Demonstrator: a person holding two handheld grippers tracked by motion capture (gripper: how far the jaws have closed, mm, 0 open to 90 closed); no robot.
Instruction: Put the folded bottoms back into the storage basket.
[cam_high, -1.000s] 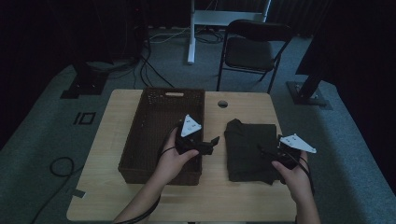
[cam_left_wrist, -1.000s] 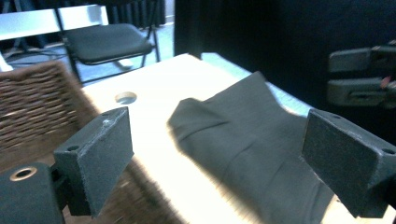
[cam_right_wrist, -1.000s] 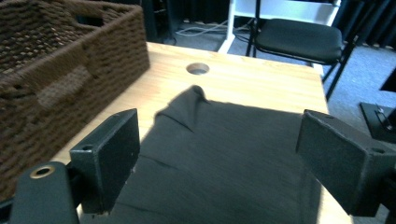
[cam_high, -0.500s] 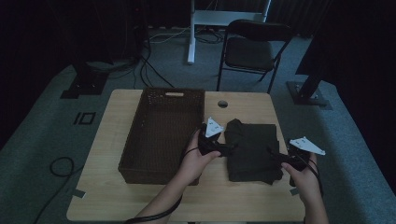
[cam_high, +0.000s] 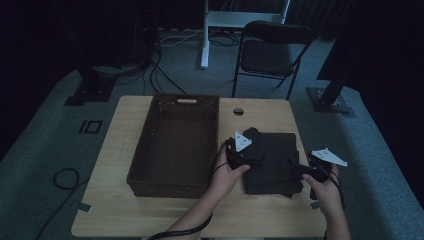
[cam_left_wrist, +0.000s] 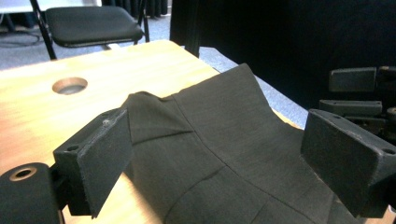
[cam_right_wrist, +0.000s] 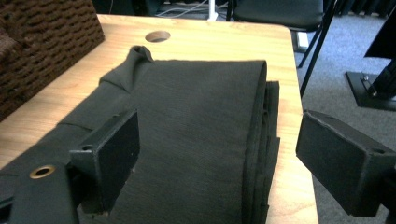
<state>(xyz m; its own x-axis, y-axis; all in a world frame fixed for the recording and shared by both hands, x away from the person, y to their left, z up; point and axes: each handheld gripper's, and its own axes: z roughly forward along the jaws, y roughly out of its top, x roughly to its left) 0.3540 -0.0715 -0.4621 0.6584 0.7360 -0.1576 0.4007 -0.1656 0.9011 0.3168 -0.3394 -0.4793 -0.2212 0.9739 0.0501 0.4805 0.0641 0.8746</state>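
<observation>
A folded black cloth (cam_high: 275, 155) lies flat on the right half of the wooden table (cam_high: 120, 210). One corner of it is bunched up near the table's hole (cam_high: 238, 111). My left gripper (cam_high: 254, 161) sits at the cloth's left edge and is open. Its jaws straddle the cloth (cam_left_wrist: 219, 121) low over the fabric, and nothing is pinched in the gripper (cam_left_wrist: 215, 154). My right gripper (cam_high: 296, 169) is at the cloth's near right corner, also open. Its jaws stand wide on either side of the thick folded edge (cam_right_wrist: 261, 121), with the gripper (cam_right_wrist: 219, 154) just above it.
A dark brown wicker basket (cam_high: 167, 189) takes up the left-centre of the table, close to the left hand. Its wall (cam_right_wrist: 42, 42) shows in the right gripper view. A black folding chair (cam_high: 272, 52) stands beyond the far edge. The table's right edge runs near the cloth.
My left gripper has moved right, from over the basket to the cloth's left edge. My right gripper has shifted slightly and stays at the cloth's right side.
</observation>
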